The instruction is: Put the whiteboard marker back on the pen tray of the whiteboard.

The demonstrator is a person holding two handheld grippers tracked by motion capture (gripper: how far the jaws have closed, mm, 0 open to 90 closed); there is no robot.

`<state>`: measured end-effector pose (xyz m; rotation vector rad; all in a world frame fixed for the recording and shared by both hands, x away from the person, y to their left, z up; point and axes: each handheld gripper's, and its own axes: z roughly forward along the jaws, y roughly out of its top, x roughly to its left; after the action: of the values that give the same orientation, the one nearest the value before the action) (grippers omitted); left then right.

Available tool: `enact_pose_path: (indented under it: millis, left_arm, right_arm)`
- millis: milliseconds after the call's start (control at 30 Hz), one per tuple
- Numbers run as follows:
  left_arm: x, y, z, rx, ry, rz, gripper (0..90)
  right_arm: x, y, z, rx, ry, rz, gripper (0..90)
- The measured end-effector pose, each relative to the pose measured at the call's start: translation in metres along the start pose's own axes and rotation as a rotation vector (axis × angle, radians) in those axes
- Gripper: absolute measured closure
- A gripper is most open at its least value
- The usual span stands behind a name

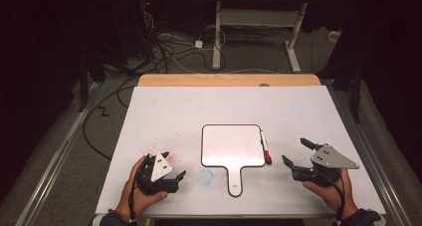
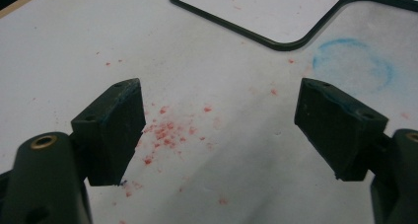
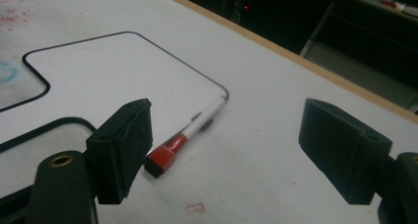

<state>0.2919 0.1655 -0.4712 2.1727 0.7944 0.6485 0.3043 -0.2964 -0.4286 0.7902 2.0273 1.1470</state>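
Marker (image 1: 265,147): lies flat on the table (image 1: 164,111), touching the whiteboard's (image 1: 232,145) right edge, long axis along that edge, red cap toward the person.
Right gripper (image 1: 294,152): fingers wide, empty, near the marker.
Left gripper (image 1: 173,166): fingers wide, empty.

Red-capped white marker (image 3: 190,134) flat on the table, touching the whiteboard's (image 1: 233,145) right edge.

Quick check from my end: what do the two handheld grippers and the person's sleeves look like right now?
Both the left gripper and the right gripper are black, each with two blocky jaws, brass-coloured pivot bushings and a grey three-cornered plate on top. A dark cable trails from each. The person wears dark sleeves, with a red band at the left wrist.
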Motion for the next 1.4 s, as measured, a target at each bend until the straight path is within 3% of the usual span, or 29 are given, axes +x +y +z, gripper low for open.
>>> enact_pose_path:
  millis: [433,867,1400]
  left_arm:
    - [0.001,0.0,0.0,0.0,0.007,-0.004,18.4]
    - [-0.002,-0.002,-0.003,-0.003,0.011,0.002,18.4]
    - [-0.001,-0.003,-0.002,0.003,0.008,-0.007,18.4]
  right_arm:
    - [0.002,-0.039,-0.007,0.083,-0.018,0.014,21.1]
    - [0.006,-0.032,-0.009,0.054,-0.011,0.0,20.5]
    - [0.007,-0.032,-0.003,0.065,0.005,-0.014,21.0]
